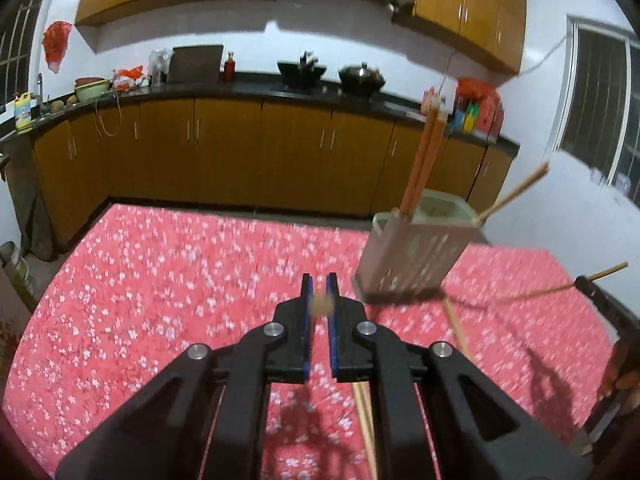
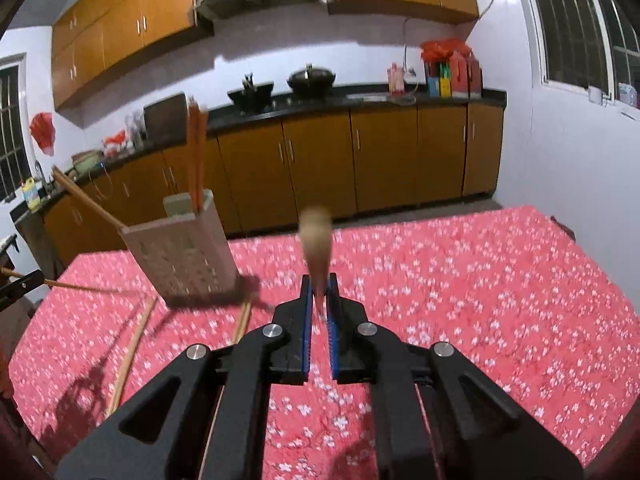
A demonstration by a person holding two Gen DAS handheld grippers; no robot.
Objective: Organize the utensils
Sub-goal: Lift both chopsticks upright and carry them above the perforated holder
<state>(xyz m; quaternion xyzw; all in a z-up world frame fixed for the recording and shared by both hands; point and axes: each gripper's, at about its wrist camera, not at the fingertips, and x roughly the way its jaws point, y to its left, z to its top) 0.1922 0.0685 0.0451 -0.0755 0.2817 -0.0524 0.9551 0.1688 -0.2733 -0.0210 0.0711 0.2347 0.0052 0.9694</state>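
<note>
- Our left tongs clamp a blurred wooden chopstick.
- Our right tongs clamp another chopstick.
- Holder at right, upright on the worktop.

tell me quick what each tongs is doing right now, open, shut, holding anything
Left tongs: shut on a blurred tan wooden stick, seen end-on.
Right tongs: shut on a pale wooden chopstick pointing forward.

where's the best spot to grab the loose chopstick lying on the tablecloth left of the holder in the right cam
Grip the loose chopstick near its middle, coming straight down from above with the jaws across its width. It lies flat on the tablecloth, long and thin, apart from the holder, so only its sides offer purchase.
</note>
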